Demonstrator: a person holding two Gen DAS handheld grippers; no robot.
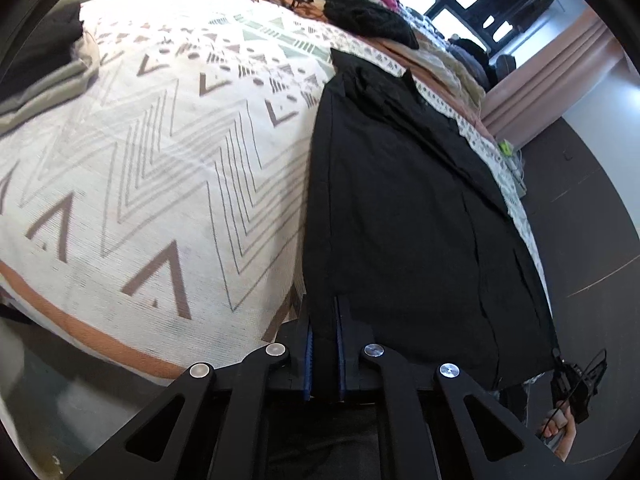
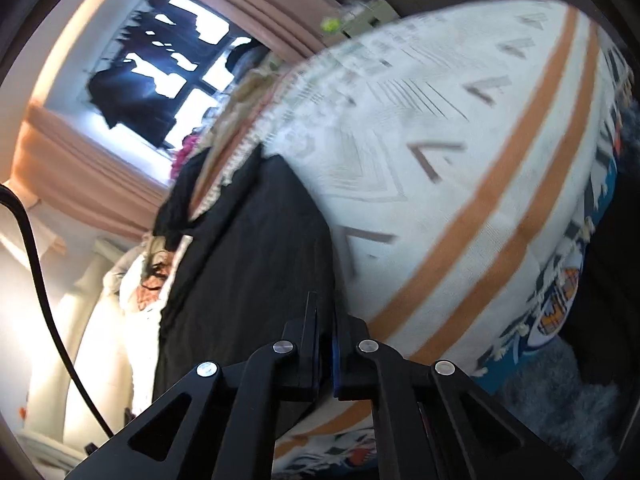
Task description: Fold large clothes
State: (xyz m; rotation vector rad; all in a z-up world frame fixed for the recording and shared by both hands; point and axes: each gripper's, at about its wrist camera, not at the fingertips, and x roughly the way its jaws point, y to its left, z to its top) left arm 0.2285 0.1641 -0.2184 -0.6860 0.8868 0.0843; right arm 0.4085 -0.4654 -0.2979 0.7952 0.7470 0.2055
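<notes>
A large black garment lies flat and long on the patterned bed cover, reaching toward the far end. My left gripper is shut on the near edge of the black garment, cloth pinched between the blue pads. In the right wrist view the same black garment lies left of centre on the cover. My right gripper is shut on another edge of it. The view is tilted and blurred. The other gripper shows at the garment's right corner.
A pile of other clothes sits at the far end of the bed. Folded beige and dark cloth lies at the left. Dark floor is on the right, with pink curtains and a window beyond.
</notes>
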